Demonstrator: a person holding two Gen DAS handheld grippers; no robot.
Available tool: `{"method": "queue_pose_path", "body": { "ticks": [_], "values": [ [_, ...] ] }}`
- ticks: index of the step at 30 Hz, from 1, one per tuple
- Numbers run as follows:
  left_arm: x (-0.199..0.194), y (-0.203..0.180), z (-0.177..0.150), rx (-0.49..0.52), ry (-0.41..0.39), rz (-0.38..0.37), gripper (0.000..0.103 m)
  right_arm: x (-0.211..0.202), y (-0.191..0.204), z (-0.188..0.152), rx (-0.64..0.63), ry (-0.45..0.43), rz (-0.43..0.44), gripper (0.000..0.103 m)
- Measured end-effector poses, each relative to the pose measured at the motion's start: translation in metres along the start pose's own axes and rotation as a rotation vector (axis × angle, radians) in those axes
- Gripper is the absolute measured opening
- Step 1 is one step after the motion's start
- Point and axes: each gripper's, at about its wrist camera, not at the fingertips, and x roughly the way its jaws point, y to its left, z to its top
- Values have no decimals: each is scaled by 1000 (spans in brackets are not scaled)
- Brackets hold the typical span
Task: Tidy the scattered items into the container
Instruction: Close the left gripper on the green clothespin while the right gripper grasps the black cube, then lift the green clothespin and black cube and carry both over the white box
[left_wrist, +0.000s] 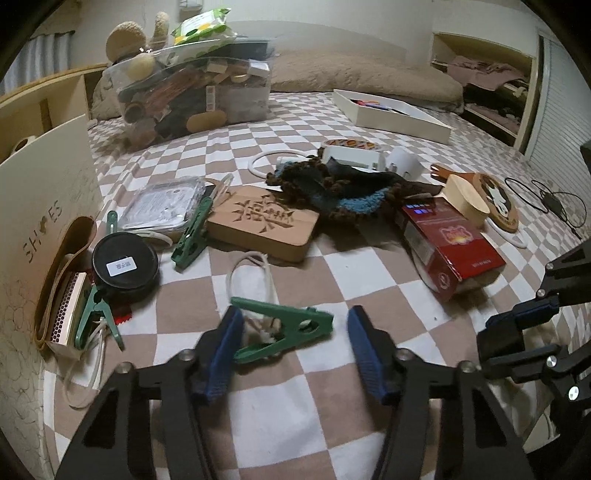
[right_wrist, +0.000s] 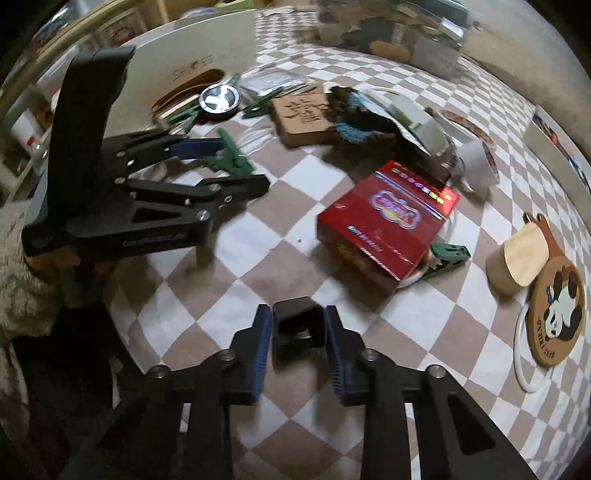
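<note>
A green clothes peg (left_wrist: 284, 332) lies on the checked bedspread (left_wrist: 332, 288) between the blue pads of my left gripper (left_wrist: 291, 350). The left pad touches its handle end, and a narrow gap shows at the other pad. From the right wrist view the same peg (right_wrist: 229, 158) sits by the left gripper (right_wrist: 236, 166). My right gripper (right_wrist: 298, 354) is shut on a small hollow black block (right_wrist: 299, 332), with a pad pressed on each side. A clear bin (left_wrist: 192, 96) heaped with items stands at the far left.
Scattered on the bed are a carved wooden block (left_wrist: 262, 225), a red box (left_wrist: 450, 243), a black round tin (left_wrist: 125, 266), a knitted piece (left_wrist: 332, 192), a panda coaster (right_wrist: 557, 314) and more green pegs (left_wrist: 192, 232). A white shoe box (left_wrist: 48, 184) stands left, a shallow white box (left_wrist: 391, 114) far right.
</note>
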Motion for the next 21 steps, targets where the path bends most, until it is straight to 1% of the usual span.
{"method": "queue_pose_path", "body": {
  "ticks": [1, 2, 5, 12, 17, 21],
  "values": [
    [-1, -1, 0, 6, 1, -3, 48, 0, 0, 1, -7, 3, 1, 26],
    [-1, -2, -1, 14, 2, -8, 46, -2, 0, 0, -11, 6, 3, 26],
    [-3, -2, 0, 23, 7, -27, 46, -4, -1, -1, -7, 12, 15, 26],
    [-7, 4, 4, -15, 12, -75, 46, -5, -1, -2, -7, 14, 19, 26],
    [-11, 1, 7, -24, 15, -86, 46, -7, 0, -1, -2, 19, 10, 26],
    [-17, 0, 12, -24, 5, -91, 46, -16, -2, 3, 7, -2, -1, 26]
  ]
}}
